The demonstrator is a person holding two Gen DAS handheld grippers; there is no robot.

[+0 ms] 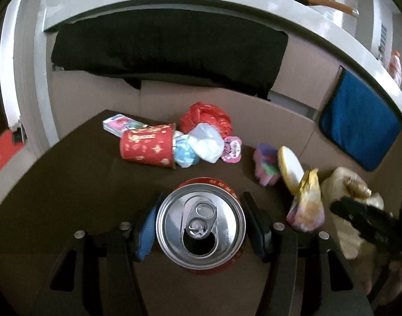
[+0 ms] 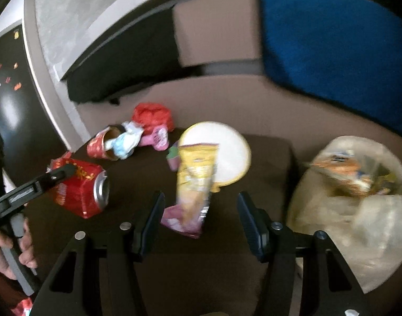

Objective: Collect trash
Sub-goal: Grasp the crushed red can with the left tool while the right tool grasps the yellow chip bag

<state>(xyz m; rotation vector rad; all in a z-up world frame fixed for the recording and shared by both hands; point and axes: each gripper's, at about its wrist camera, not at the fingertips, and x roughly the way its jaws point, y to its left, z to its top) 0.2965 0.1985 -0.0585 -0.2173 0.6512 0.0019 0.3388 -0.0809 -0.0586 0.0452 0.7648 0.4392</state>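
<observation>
the left gripper [image 1: 201, 226] held the red can [image 1: 201, 226], its pads pressed against both sides, on the dark table [image 1: 82, 179]. the right gripper [image 2: 201, 221] stood open around the yellow snack wrapper [image 2: 194, 184], not touching it. at two o'clock of it sat the trash bag [image 2: 353, 210], blurred, its contents unreadable. at eleven o'clock lay the tipped red paper cup [image 2: 100, 147], half hidden by crumpled tissue [image 2: 124, 142].

Left gripper [image 1: 201, 226], lower centre of its frame: fingers closed against both sides of a red can [image 1: 201, 230]. Right gripper [image 2: 201, 223], lower centre of its own frame: fingers spread wide, gripping nothing.
</observation>
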